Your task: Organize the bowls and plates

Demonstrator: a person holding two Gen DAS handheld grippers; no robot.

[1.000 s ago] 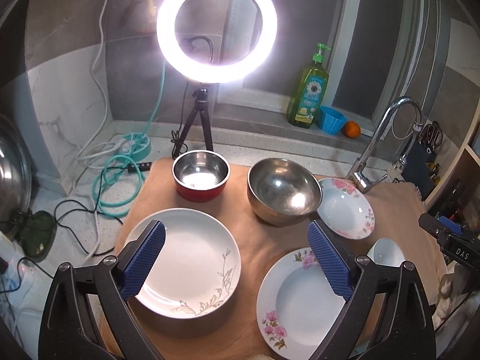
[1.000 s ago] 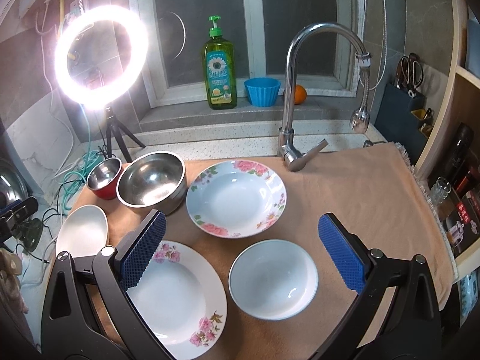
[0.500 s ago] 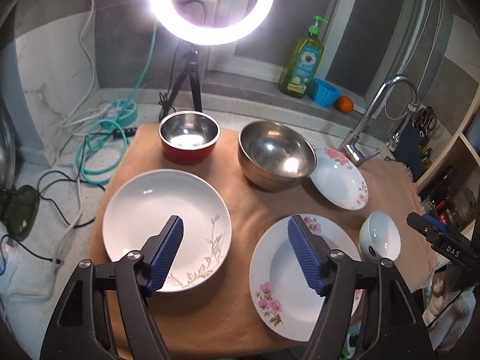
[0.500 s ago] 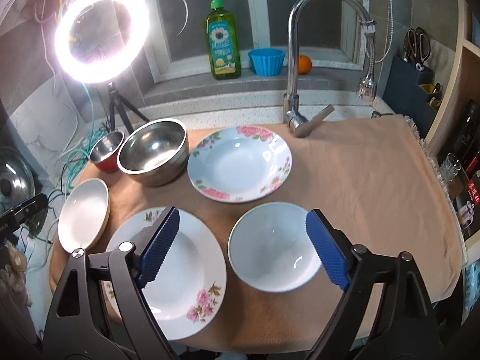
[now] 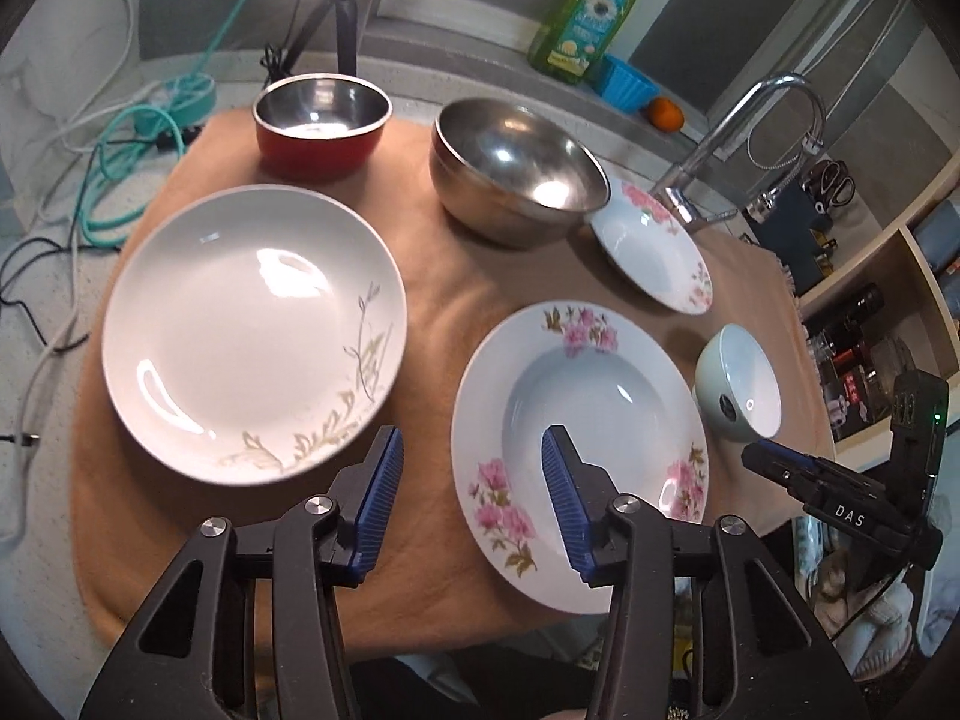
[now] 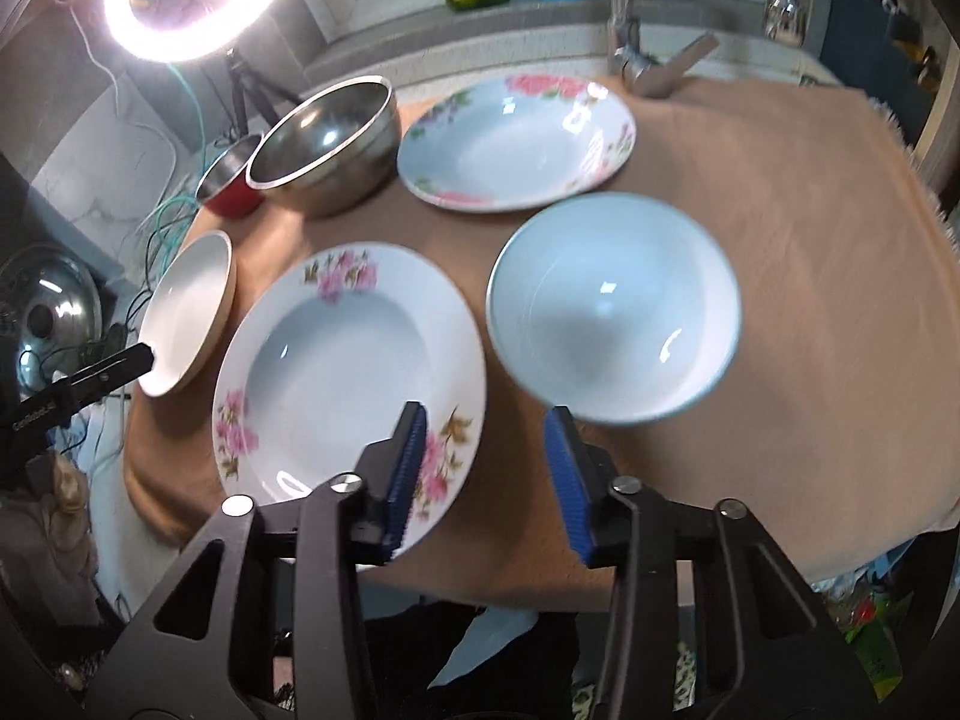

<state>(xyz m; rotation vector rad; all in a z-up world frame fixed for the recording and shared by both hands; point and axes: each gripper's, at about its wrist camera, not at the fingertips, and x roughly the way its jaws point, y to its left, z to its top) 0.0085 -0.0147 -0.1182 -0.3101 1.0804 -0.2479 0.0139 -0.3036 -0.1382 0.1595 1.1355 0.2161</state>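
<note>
Above the tan cloth we hold our left gripper and right gripper, jaws apart, gripping nothing. Below lie the near floral plate, white bowl, leaf-patterned plate, far floral plate, steel bowl and red bowl, all empty.

Plates before bowls (on cloth)

The only lettering I can read is "DAS", in white on the black body of my right gripper as seen from my left wrist; the print on the green soap bottle is too blurred.
</note>
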